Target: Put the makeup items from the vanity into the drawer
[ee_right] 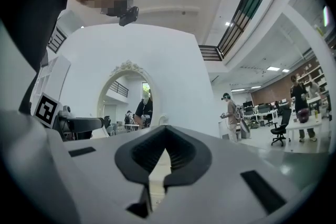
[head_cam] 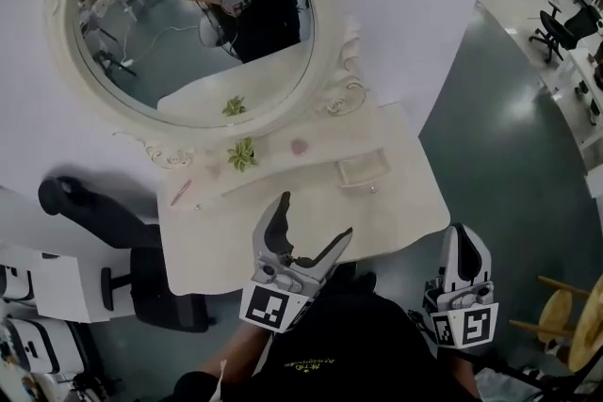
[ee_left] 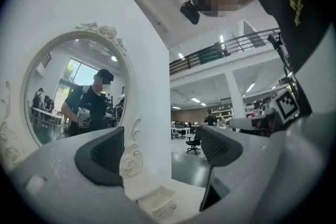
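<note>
**We are holding both tools short of the vanity, with nothing gripped in either.**
Going left to right on the surface (head_cam: 405, 202), we are counting one slim pink stick (head_cam: 179, 193), one small plant (head_cam: 242, 154), one round pink piece (head_cam: 299, 146) and one small open drawer (head_cam: 363, 172). The stick is likely light, stiff and prone to roll, so it is best pinched across its middle. The round piece is probably a flat, slippery compact to take by its rim. Our left tool (head_cam: 316, 215) is standing with jaws wide apart and empty, and our right tool (head_cam: 468, 235) is keeping its jaws together on nothing.
</note>
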`<state>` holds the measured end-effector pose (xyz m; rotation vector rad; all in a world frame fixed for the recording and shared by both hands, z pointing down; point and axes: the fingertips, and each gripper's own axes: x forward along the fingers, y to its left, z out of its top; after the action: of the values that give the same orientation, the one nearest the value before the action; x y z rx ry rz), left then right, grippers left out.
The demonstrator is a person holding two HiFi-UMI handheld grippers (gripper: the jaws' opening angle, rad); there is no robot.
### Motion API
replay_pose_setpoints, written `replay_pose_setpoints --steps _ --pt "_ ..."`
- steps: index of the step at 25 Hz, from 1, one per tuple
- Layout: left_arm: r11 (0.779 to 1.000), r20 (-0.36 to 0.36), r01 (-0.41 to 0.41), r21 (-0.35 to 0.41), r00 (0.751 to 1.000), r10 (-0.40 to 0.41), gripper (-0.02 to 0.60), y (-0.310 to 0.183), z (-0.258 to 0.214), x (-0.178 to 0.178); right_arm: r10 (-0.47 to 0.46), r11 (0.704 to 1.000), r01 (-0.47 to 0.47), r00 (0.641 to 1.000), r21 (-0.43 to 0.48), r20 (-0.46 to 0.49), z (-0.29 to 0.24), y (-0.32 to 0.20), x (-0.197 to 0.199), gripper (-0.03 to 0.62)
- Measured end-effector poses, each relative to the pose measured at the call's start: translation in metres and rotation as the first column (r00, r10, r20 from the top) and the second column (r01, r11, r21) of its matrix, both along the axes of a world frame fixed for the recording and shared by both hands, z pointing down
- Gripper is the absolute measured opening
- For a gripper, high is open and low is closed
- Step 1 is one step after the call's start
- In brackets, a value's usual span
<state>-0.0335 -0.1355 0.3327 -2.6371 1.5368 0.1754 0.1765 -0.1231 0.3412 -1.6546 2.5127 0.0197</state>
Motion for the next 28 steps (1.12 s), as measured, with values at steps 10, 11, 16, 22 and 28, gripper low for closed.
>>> replay_pose_setpoints --steps 10,11,16,22,28 --pt "0.971 0.273 0.123 -0.207 0.960 -0.063 0.423 -0.104 0.068 -0.048 -0.014 0.999 0.014 1.000 -0.041 0.014 0.017 -0.012 0.014 0.000" --pt "0.965 0.303 0.131 -0.228 0.951 -0.057 0.423 -0.116 0.077 -0.052 -0.008 0.999 0.009 1.000 -0.048 0.018 0.020 -0.013 0.017 0.000" --pt "0.919 0.386 0.153 -0.364 0.923 0.000 0.422 -0.163 0.129 -0.066 0.033 0.995 -0.030 0.999 -0.094 0.026 0.034 -0.015 0.036 0.000" --pt "0.820 0.380 0.164 -0.549 0.922 0.070 0.422 -0.201 0.196 -0.069 0.077 0.986 -0.071 0.996 -0.153 0.035 0.056 -0.020 0.054 0.000" --pt "0.725 0.317 0.190 -0.662 0.947 0.041 0.422 -0.228 0.246 -0.081 0.094 0.977 -0.086 0.995 -0.193 0.035 0.069 -0.024 0.058 0.000"
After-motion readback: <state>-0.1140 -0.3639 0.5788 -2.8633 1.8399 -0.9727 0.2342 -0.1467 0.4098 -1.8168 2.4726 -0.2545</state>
